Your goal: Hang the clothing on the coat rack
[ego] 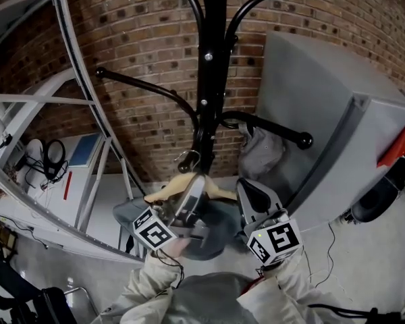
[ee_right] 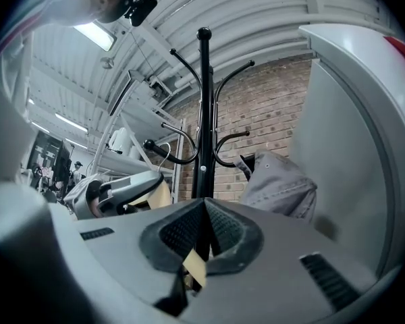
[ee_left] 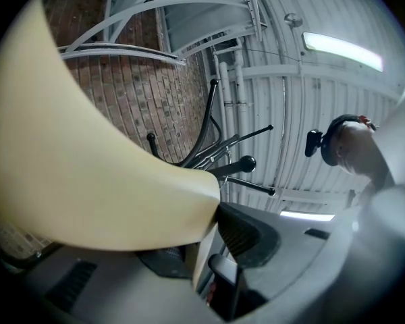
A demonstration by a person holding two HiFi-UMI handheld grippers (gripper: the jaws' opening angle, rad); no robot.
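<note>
Glossy black metal coat rack (ego: 212,59), rough red brick wall (ego: 142,39), smooth pale wooden hanger (ee_left: 88,167), matt grey cloth garment (ee_right: 280,184)

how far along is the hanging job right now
Done: one grey garment already hangs on the coat rack. In hand: the left hand-held gripper clamps a wooden hanger carrying grey clothing. Left: its hook sits by the pole, seemingly on no arm yet.
</note>
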